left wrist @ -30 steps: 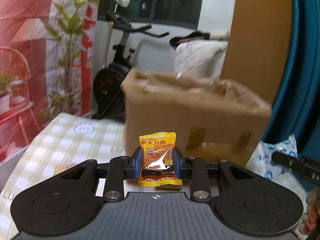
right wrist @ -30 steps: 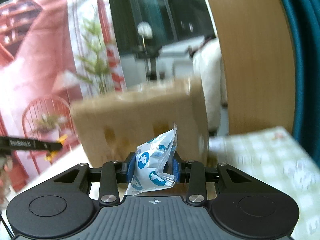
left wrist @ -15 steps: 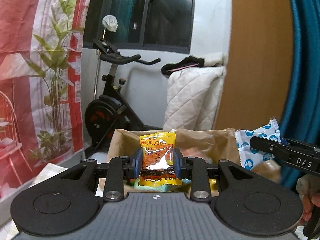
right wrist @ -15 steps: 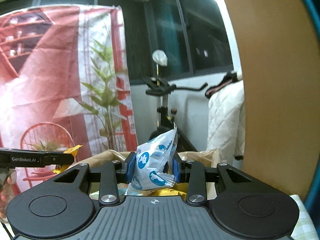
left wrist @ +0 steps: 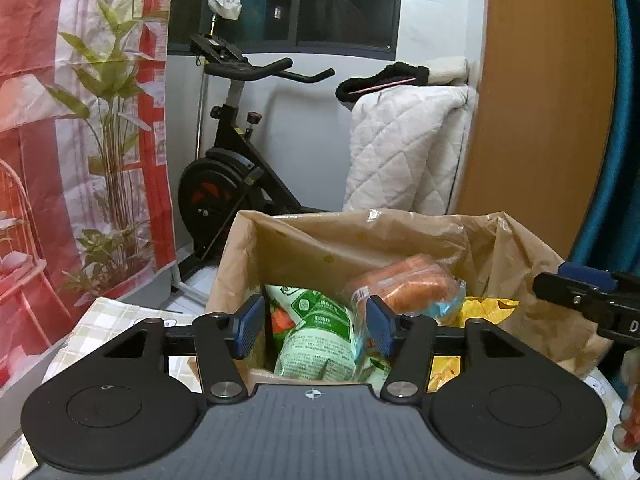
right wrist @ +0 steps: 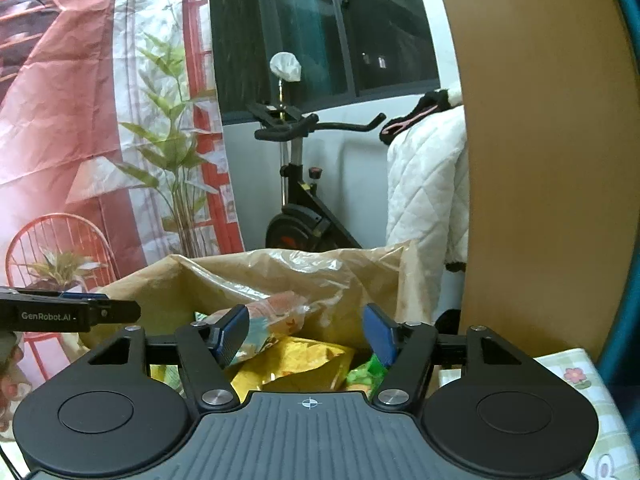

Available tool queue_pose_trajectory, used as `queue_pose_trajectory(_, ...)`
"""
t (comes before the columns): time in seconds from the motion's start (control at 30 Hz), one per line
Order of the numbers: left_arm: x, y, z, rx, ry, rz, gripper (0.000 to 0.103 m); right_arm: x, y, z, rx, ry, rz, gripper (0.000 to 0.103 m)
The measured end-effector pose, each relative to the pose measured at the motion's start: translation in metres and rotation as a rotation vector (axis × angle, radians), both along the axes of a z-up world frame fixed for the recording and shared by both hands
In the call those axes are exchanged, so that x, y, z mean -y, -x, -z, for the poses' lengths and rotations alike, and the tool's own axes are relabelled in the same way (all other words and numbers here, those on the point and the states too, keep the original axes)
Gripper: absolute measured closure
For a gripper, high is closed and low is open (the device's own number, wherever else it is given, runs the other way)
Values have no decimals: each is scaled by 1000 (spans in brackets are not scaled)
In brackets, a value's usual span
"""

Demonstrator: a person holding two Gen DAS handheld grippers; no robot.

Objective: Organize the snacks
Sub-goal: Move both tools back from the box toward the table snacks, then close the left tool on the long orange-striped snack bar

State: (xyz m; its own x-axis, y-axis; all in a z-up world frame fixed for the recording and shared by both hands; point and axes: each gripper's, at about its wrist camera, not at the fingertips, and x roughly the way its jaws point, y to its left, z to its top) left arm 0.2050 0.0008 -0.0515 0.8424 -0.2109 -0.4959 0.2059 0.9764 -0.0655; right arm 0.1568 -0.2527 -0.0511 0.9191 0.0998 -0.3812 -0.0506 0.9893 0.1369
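My left gripper [left wrist: 314,330] and right gripper [right wrist: 306,334] are both opening, nothing pinched. The snacks [left wrist: 316,336] lie half hidden in the lined box [left wrist: 304,248] – labels unreadable. Checked worktop [left wrist: 104,320] lower left; exercise bike [left wrist: 236,184] behind.

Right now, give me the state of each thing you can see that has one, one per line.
Left gripper: jaws opening, nothing between the pads.
Right gripper: jaws opening, nothing gripped.
Brown paper-lined box: open at the top, holding snacks.
Green and white snack packet: lying inside the box.
Orange snack packet: resting on the pile.
Yellow snack packet: lying crumpled in the box.
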Motion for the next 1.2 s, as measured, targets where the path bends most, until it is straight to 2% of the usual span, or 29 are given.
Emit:
queue_pose_trajectory(0.33, -8, 47, -19, 28, -11, 11, 44, -13, 53, -9, -5, 45, -37, 42)
queue_pose_trajectory(0.57, -20, 85, -15, 11, -4, 10, 44, -34, 89, -2, -25, 10, -48, 42)
queue_pose_trajectory(0.83, -44, 115, 4, -45, 2, -40, 44, -49, 118, 20, -68, -27, -47, 42)
queue_pose_trajectory(1.2, -83, 138, 59, -216, 8, -133, 44, -72, 124, 78, -212, -55, -49, 43)
